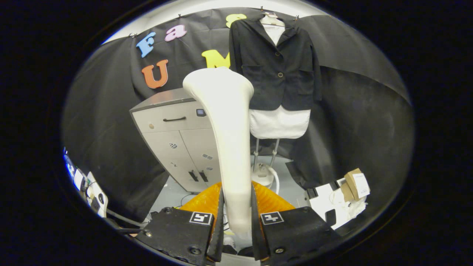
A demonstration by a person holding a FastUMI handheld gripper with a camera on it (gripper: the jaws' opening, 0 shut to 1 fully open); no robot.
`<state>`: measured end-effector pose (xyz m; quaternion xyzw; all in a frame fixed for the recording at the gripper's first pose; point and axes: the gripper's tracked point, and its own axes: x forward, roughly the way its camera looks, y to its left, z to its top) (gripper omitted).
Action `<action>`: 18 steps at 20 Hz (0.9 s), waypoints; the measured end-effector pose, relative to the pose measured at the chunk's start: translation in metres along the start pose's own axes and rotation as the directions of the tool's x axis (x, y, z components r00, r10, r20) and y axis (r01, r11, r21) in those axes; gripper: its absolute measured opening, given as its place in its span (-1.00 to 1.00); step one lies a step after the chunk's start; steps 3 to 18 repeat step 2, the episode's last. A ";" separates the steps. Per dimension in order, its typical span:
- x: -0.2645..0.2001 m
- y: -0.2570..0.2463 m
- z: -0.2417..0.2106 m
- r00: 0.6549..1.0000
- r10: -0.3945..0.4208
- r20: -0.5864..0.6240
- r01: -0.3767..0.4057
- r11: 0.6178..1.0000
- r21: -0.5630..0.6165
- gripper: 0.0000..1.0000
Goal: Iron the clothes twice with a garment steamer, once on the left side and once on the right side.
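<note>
Steamer head (226, 122) clamped by handle between gripper (236, 218) fingers, both pressing, held upright. Jacket (275, 64) hung on mannequin (279, 123) beyond fingers, well apart from nozzle. No contact made yet; left and right passes both judged outstanding. Approach needed first.

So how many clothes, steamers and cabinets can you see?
Clothes: 2, a black jacket over a white shirt
Steamers: 1, the white garment steamer, clamped in the gripper
Cabinets: 1, a grey cabinet
Total: 4
</note>
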<state>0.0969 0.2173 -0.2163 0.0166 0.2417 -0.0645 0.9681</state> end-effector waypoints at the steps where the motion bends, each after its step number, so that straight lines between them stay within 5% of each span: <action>1: -0.001 0.000 0.001 1.000 -0.004 0.003 0.004 1.000 -0.001 -0.31; 18: -0.003 -0.001 0.002 1.000 -0.008 0.007 0.008 1.000 0.000 -0.31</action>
